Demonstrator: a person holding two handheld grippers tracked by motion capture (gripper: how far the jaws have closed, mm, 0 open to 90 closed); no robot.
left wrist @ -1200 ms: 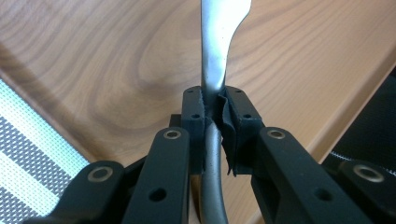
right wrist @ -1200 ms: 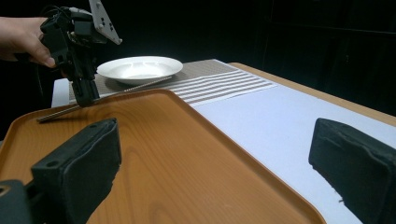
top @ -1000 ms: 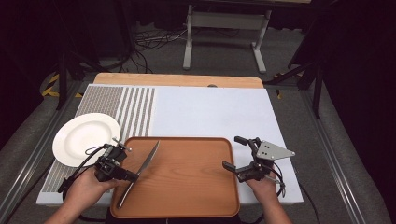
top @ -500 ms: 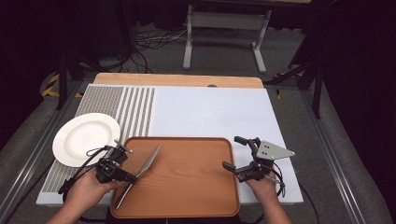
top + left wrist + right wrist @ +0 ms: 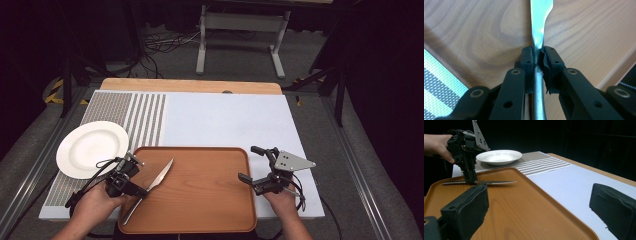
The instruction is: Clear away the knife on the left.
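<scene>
Where the pads (image 5: 527, 58) of the left gripper (image 5: 131, 184) meet, they clench the knife (image 5: 150, 187) at the neck between handle and blade; the right-hand pad looks frayed and buckled. The knife lies low over the left part of the wooden tray (image 5: 210, 200), blade pointing up and away toward the tray's far rim, handle trailing back under the hand. Whether it touches the wood, cannot tell. The right gripper (image 5: 253, 164) rests at the tray's right edge, jaws spread wide, holding nothing.

Risk, as judged: the grip sits on a narrow, smooth metal neck, so the knife could pivot or slip if swung, more so with that worn pad.

Containers: tray carries the knife alone. The white plate (image 5: 92, 149), on the striped mat (image 5: 145, 115) just left of the tray, is bare.
</scene>
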